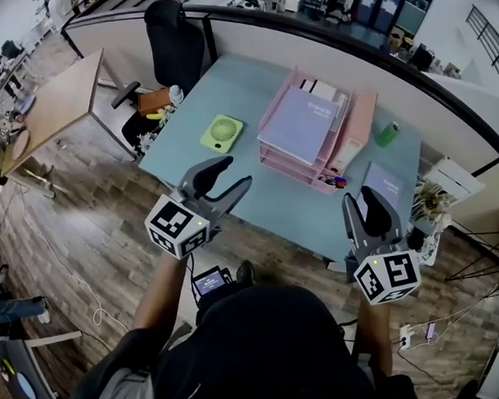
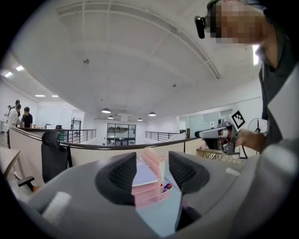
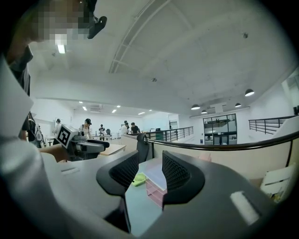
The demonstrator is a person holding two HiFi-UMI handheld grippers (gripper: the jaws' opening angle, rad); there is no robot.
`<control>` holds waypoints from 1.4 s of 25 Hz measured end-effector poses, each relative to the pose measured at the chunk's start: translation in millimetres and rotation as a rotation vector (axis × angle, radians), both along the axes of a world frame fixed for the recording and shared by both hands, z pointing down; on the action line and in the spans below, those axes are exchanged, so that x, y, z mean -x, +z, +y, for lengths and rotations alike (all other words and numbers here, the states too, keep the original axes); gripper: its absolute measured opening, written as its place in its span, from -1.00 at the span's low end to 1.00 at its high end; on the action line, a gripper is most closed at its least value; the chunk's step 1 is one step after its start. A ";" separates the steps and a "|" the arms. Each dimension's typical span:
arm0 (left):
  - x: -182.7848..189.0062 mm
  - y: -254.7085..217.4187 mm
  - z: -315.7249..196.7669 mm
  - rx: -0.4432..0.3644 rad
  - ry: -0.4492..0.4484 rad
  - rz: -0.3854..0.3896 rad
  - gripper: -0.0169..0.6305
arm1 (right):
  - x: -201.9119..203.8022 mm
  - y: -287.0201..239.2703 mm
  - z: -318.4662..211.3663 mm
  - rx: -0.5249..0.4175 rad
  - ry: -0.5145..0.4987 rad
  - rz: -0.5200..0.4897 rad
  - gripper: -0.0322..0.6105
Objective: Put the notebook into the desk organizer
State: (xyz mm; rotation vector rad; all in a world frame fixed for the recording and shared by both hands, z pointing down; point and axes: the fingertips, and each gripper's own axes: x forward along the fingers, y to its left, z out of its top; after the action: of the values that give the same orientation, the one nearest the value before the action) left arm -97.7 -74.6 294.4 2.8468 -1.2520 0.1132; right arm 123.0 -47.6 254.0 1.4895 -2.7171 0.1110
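Note:
A pink desk organizer (image 1: pixel 347 132) stands on the blue-grey desk (image 1: pixel 224 85), and a lavender notebook (image 1: pixel 300 124) lies flat on its top tier. A second greyish notebook (image 1: pixel 384 179) lies on the desk to the organizer's right, partly hidden behind my right gripper (image 1: pixel 362 197). My left gripper (image 1: pixel 237 171) hovers over the desk's near edge, left of the organizer. Both grippers are open with nothing between their fingers. The organizer (image 2: pixel 149 184) shows through the gap of my left gripper (image 2: pixel 152 175), and the organizer (image 3: pixel 156 189) also shows past my right gripper (image 3: pixel 150 172).
A green mini fan (image 1: pixel 222 132) sits left of the organizer, and a small green object (image 1: pixel 387 133) sits to its right. A black office chair (image 1: pixel 175 42) stands at the desk's far left corner. A curved partition (image 1: pixel 349 38) runs behind the desk.

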 end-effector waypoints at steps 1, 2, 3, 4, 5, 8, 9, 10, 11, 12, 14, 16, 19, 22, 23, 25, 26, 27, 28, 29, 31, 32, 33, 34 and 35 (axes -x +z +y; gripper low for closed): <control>1.8 1.9 -4.5 0.002 0.012 0.002 -0.12 | 2.0 0.9 -1.6 -0.001 0.012 0.001 -0.47; 3.2 3.8 -8.7 0.005 0.025 0.005 -0.12 | 3.7 1.4 -3.0 -0.001 0.024 0.002 -0.47; 4.7 5.5 -12.7 0.008 0.037 0.007 -0.12 | 5.6 1.4 -4.1 -0.002 0.037 0.003 -0.47; 6.5 7.0 -16.5 0.010 0.049 0.008 -0.12 | 7.9 0.7 -5.2 -0.002 0.050 0.006 -0.47; 8.6 8.4 -20.3 0.012 0.059 0.008 -0.12 | 10.6 -0.7 -6.0 0.000 0.063 0.010 -0.47; 14.7 13.5 -30.9 0.025 0.087 0.014 -0.12 | 16.7 0.0 -8.7 0.000 0.095 0.016 -0.47; 16.0 16.0 -33.9 0.031 0.097 0.018 -0.12 | 17.9 1.6 -9.2 0.002 0.107 0.018 -0.47; 17.0 18.8 -36.7 0.036 0.107 0.022 -0.12 | 19.3 3.0 -9.6 0.005 0.118 0.022 -0.47; 18.5 21.2 -39.6 0.040 0.115 0.024 -0.12 | 21.1 4.3 -10.5 0.009 0.128 0.023 -0.47; 20.3 23.2 -42.9 0.042 0.122 0.025 -0.12 | 23.4 5.9 -12.0 0.015 0.136 0.023 -0.47; 23.7 26.4 -50.2 0.045 0.129 0.025 -0.12 | 28.0 10.3 -16.3 0.028 0.149 0.023 -0.47; 24.6 30.3 -57.1 0.051 0.132 0.029 -0.12 | 31.0 15.9 -20.2 0.043 0.155 0.029 -0.47; 22.2 38.8 -68.4 0.066 0.131 0.031 -0.12 | 31.3 24.5 -27.9 0.063 0.159 0.034 -0.47; 17.9 50.1 -83.8 0.089 0.123 0.020 -0.12 | 28.2 35.1 -40.7 0.082 0.157 0.030 -0.47; 17.2 54.0 -89.5 0.100 0.118 0.018 -0.12 | 26.5 39.5 -46.0 0.089 0.159 0.026 -0.47; 17.7 61.8 -100.3 0.126 0.102 0.018 -0.12 | 22.8 50.8 -57.0 0.111 0.168 0.010 -0.47; 18.5 65.8 -105.1 0.139 0.093 0.018 -0.12 | 21.3 57.2 -62.3 0.126 0.171 0.001 -0.47; 19.3 69.8 -109.5 0.153 0.084 0.018 -0.12 | 20.4 63.3 -67.2 0.141 0.172 -0.006 -0.47; 19.9 74.0 -113.4 0.166 0.077 0.017 -0.12 | 19.8 68.4 -71.9 0.155 0.172 -0.011 -0.47; 20.3 78.4 -117.5 0.177 0.071 0.014 -0.12 | 19.2 72.6 -76.7 0.165 0.171 -0.012 -0.47; 20.5 88.2 -127.9 0.200 0.059 0.005 -0.12 | 16.6 81.0 -87.6 0.185 0.173 -0.012 -0.47; 20.0 93.8 -133.9 0.212 0.052 0.002 -0.12 | 15.0 86.0 -93.4 0.196 0.174 -0.011 -0.47; 19.0 99.7 -139.6 0.226 0.046 0.001 -0.12 | 13.2 91.6 -98.9 0.210 0.173 -0.011 -0.47; 17.6 105.7 -144.7 0.241 0.041 0.003 -0.12 | 11.6 97.5 -103.9 0.226 0.172 -0.012 -0.47; 16.2 111.5 -149.2 0.257 0.037 0.006 -0.12 | 10.1 103.5 -108.6 0.242 0.171 -0.015 -0.47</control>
State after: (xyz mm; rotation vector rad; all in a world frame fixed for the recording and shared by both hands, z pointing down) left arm -113.9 -223.8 406.0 2.6481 -1.0956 0.2469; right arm 112.9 -156.3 357.5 1.6469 -2.4740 0.4409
